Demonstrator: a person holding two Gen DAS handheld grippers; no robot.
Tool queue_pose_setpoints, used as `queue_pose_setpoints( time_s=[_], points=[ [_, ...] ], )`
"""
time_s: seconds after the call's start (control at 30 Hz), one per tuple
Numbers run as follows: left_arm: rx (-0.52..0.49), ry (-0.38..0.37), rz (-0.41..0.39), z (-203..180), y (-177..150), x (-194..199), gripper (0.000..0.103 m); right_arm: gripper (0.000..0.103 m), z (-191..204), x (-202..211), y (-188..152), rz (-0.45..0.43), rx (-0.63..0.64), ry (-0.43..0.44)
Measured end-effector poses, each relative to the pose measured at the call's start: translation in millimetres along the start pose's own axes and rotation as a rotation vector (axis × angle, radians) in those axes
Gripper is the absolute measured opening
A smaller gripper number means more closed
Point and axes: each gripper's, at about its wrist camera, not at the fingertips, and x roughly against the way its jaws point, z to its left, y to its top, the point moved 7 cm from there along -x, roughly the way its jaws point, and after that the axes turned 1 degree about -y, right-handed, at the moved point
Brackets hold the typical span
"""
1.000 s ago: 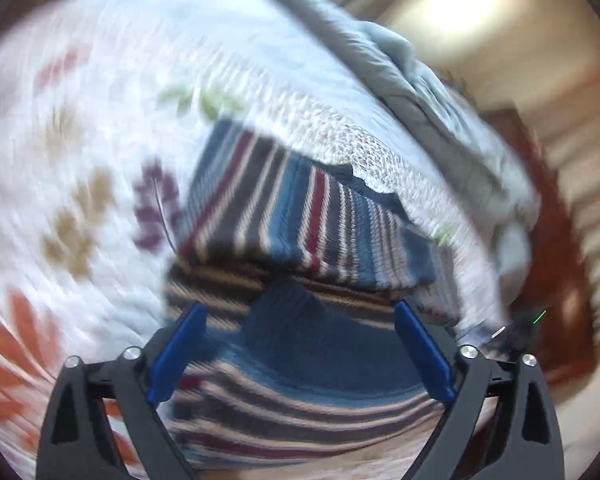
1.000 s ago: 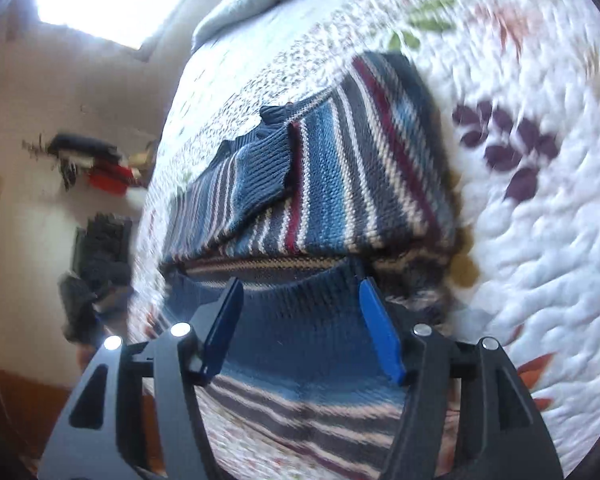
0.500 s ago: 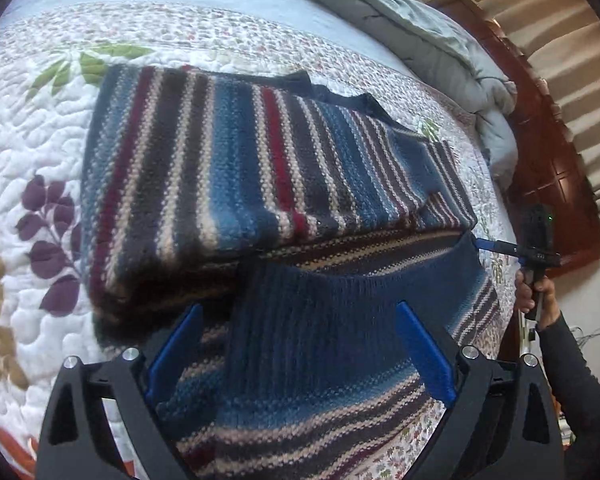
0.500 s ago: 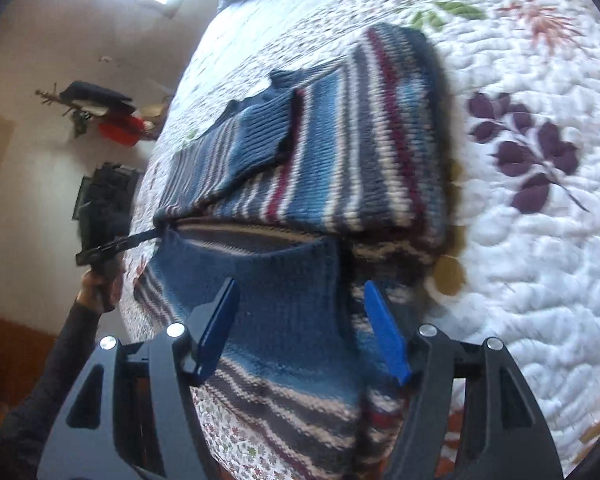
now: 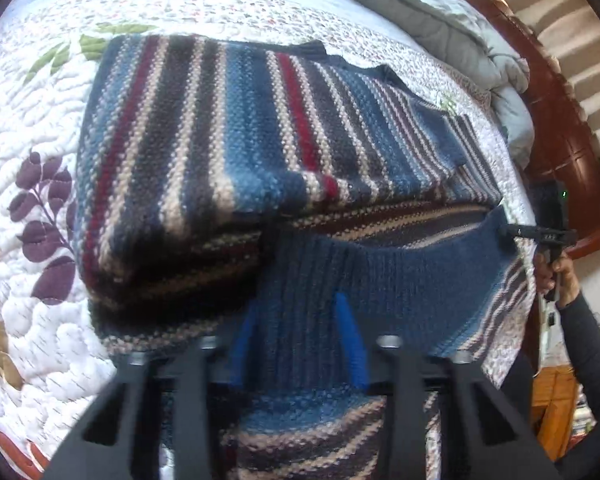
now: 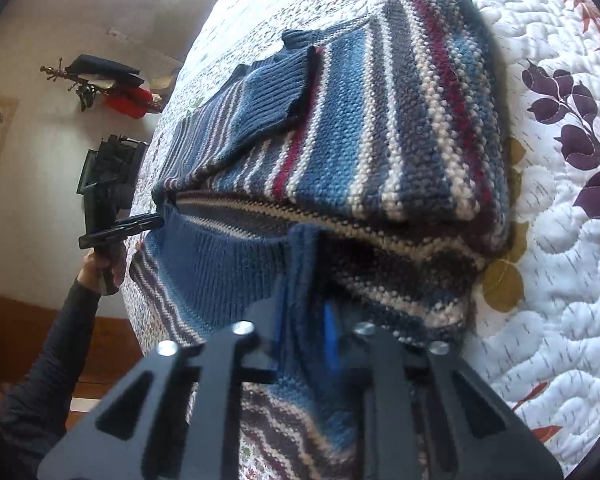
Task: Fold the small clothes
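Your left tool (image 5: 296, 340) has its blue fingers (image 5: 350, 336) drawn in on the sweater's navy ribbed hem (image 5: 400, 268), at the hem's left part. The striped sweater (image 5: 204, 148) lies partly folded on the quilted bed (image 5: 32, 92), near its edge, one sleeve (image 6: 268, 104) laid across the top. Your right tool (image 6: 306, 320) is clamped on the same hem at its right end; in the left wrist view it shows at the far corner (image 5: 540, 234).
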Motion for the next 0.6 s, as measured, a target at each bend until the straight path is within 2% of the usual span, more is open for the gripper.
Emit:
queue_pose_setpoints(
  time_s=[0.07,0.13,0.4,0.6],
  points=[
    [-0.003,0.003,-0.01,0,1,1,0.021,0.01,-2,-1,1,-0.001,-0.004,-0.004],
    [-0.004,-0.007,-0.035,0,2,5,0.012,0.01,-1,0,2,-0.014,0.001,-0.01],
    [-0.014,-0.046,-0.139,-15,-2,25,0.01,0.009,10,19,-3,-0.061,0.022,-0.007],
    [-0.037,-0.057,-0.217,-32,5,52,0.01,0.009,34,39,0,-0.109,0.071,-0.027]
  ],
)
